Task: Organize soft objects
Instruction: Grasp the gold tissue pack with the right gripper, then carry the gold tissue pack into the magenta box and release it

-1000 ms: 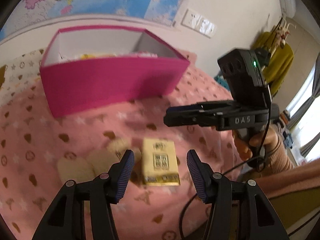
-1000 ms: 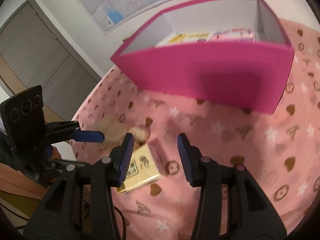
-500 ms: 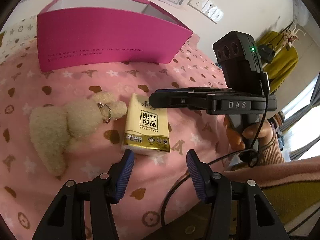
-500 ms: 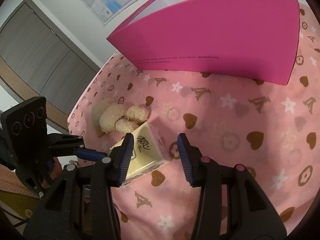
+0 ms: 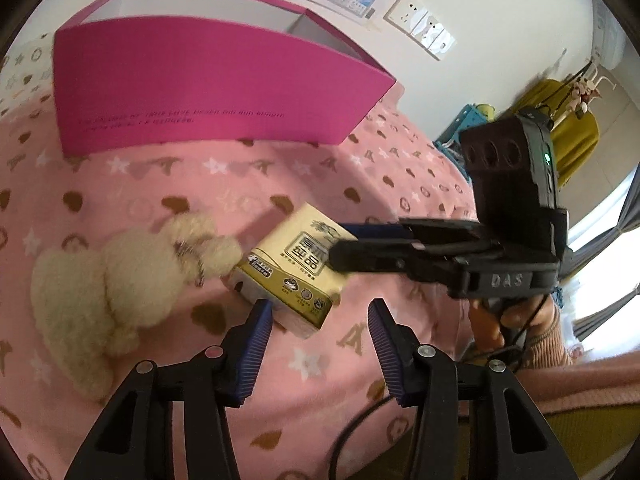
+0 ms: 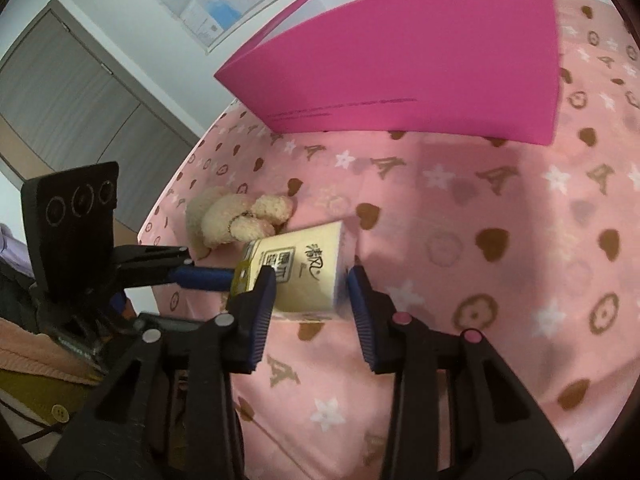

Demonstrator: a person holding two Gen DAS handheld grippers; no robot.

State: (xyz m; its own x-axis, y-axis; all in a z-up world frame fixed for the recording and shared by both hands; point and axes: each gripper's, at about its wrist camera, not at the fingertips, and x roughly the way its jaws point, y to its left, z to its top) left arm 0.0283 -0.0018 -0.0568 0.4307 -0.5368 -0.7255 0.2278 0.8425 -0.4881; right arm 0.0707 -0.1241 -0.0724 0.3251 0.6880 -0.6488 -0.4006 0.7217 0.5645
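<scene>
The small yellow paper-tissue pack (image 6: 298, 270) is lying on the pink patterned blanket (image 6: 500, 280), near the person and well in front of the big pink cardboard box (image 6: 400, 60). Its far left corner is touching the fluffy cream toy dog (image 5: 120, 280).

The right hand-held gripper (image 6: 311, 292) is closing, and the pack is sitting between its blue pads. The left pad is on the pack; the right pad looks just beside it, so it is not squeezing yet. The left hand-held gripper (image 5: 320, 332) is also closing, with only the pack's near corner between its fingers, not touching.

The pack is probably light and squashy, with a slippery plastic wrap. Holding it across its two long sides, near the middle, looks best. Squeezing too hard could crumple it.

A second ago both grippers were higher and wider apart, and the inside of the box was showing. Now they are lower and closer to the pack, which is turned more slanted.
</scene>
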